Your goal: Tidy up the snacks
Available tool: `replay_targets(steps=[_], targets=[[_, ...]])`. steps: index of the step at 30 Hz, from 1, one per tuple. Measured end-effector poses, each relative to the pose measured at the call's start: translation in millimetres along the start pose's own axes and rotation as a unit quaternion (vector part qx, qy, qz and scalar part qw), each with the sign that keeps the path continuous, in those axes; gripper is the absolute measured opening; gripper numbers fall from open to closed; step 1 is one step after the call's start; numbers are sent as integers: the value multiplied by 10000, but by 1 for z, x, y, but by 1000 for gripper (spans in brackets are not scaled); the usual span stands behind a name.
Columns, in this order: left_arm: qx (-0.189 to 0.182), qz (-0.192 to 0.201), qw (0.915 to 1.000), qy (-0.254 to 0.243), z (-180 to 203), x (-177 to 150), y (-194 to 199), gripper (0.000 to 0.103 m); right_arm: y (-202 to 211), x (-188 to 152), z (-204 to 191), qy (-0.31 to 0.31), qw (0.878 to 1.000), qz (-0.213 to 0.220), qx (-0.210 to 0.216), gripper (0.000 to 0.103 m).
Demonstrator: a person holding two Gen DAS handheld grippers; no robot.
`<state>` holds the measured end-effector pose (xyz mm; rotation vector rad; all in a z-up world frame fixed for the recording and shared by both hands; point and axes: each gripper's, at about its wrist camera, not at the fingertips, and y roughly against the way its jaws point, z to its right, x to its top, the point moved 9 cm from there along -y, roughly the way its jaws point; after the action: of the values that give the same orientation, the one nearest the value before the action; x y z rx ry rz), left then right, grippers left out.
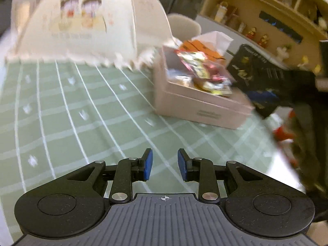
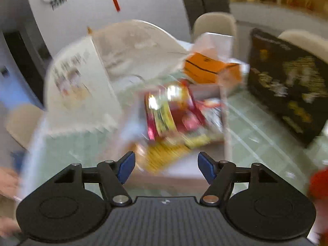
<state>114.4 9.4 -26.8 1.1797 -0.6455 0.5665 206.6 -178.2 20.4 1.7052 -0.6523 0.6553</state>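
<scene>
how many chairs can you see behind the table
2 in the right wrist view: one pale chair behind the orange box, another farther right behind the black box. Others may be hidden behind the white mesh cover.

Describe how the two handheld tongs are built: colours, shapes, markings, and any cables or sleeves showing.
Both look alike. The left tongs and right tongs have blue pads on black linkage arms with silver pivot pins, flanked by round black discs. Between the discs lies a ribbed grey body; the left one bears a small white crosshair mark, the right a fainter white mark. No cables or sleeves show.
</scene>
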Motion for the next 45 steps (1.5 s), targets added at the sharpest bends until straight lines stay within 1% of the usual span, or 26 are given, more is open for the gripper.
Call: replay_targets(steps=[1, 2, 3, 6, 8, 9, 10, 11, 13, 14, 15, 17, 19, 25, 28, 45], targets=[[245, 96, 9994, -222, -2, -2, -6, 31, 2, -14, -1, 137, 9997, 70, -194, 69], [388, 126, 9986, -332, -5, -2, -8, 31, 3, -31, -1, 213, 9992, 109, -318, 69], [519, 139, 9977, -422, -6, -4, -13, 31, 2, -45, -4, 231, 9991, 88, -335, 69], [556, 99, 9968, -562, -4, -14, -22, 31, -2, -85, -18, 342, 9990, -199, -215, 69], [609, 217, 9951, -748, -1, -20, -23, 32, -6, -106, -28, 512, 9976, -415, -202, 70], [644, 263, 9940, -848, 1, -22, -22, 33, -8, -112, -31, 600, 9971, -409, -245, 71], [667, 296, 9931, -923, 2, -24, -22, 33, -7, -114, -33, 726, 9963, -288, -358, 71], [682, 345, 9922, -980, 4, -24, -23, 34, -8, -117, -35, 784, 9956, -281, -426, 75], [700, 455, 9913, -1018, 5, -26, -24, 35, -12, -119, -36, 742, 9957, -189, -523, 85], [708, 484, 9909, -1033, 5, -25, -26, 33, -15, -119, -34, 685, 9956, -118, -629, 94], [730, 489, 9908, -1031, 5, -23, -28, 34, -15, -120, -31, 617, 9951, -42, -766, 99], [670, 488, 9915, -1005, 5, -19, -31, 34, -15, -120, -23, 370, 9952, -5, -902, 103], [635, 490, 9921, -969, 4, -18, -34, 35, -15, -120, -22, 361, 9949, -1, -938, 103], [651, 489, 9919, -980, 3, -18, -35, 35, -12, -124, -21, 407, 9942, 364, -927, 103], [722, 484, 9904, -1072, 5, -18, -36, 35, -12, -124, -20, 388, 9942, 365, -931, 103], [717, 485, 9901, -1108, 6, -19, -34, 35, -13, -122, -19, 384, 9942, 365, -936, 103]])
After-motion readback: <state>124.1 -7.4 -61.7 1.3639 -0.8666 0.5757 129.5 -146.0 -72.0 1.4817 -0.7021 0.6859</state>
